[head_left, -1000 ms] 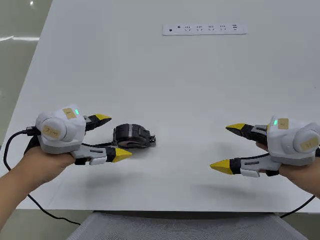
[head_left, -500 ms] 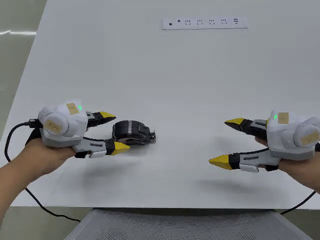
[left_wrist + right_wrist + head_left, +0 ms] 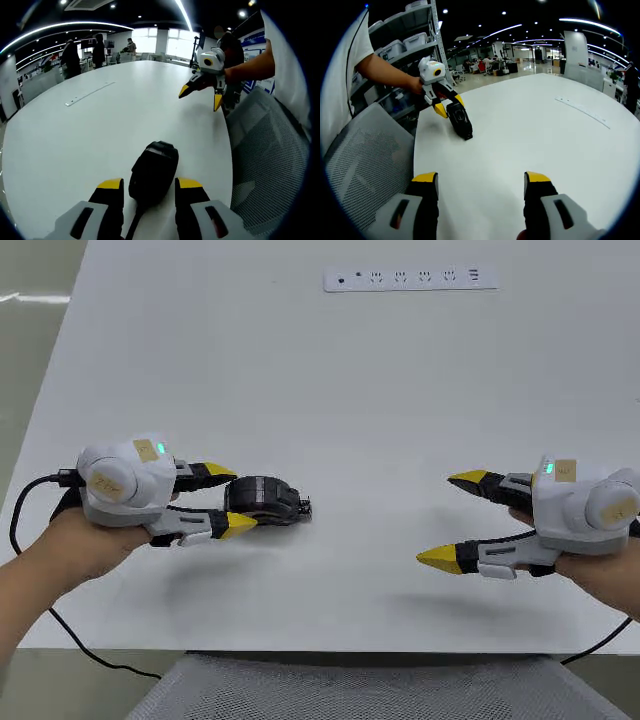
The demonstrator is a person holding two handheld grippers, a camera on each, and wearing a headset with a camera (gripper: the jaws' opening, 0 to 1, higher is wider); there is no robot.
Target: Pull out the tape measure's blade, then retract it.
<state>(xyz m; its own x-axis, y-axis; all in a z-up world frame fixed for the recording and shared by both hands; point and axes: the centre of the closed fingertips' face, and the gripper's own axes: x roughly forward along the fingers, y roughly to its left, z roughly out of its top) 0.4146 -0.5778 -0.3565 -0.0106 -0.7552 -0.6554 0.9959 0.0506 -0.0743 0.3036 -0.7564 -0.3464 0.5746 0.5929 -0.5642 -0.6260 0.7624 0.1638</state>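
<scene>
Landmark: tape measure (image 3: 262,501), a dark case lying on the white table (image 3: 350,390); every place below is given from it.
Blade: drawn in, with just a small tab at the mouth of the case, on the end pointing toward the right gripper.
Left gripper (image 3: 238,496): right at the tape measure, yellow-tipped jaws spread to either side of the case's rear end.
Left gripper state: in the left gripper view (image 3: 149,184), tips close against both flanks of the tape measure (image 3: 154,172); cannot tell whether pressing on it or just short of it (one tip looks to meet the case, the other shows a sliver of table).
Right gripper (image 3: 440,518): well apart from the tape measure, out beyond its mouth end, above the table.
Right gripper state: jaws wide apart, holding nothing; bare table between the tips in the right gripper view (image 3: 480,177).
Cross views: right gripper (image 3: 200,100) far past the case; left gripper (image 3: 447,107) astride the tape measure (image 3: 460,120).
Power strip (image 3: 408,279): far beyond the tape measure, toward the table's far edge.
Cable (image 3: 25,510): trailing off behind the left gripper, on the side away from the tape measure.
</scene>
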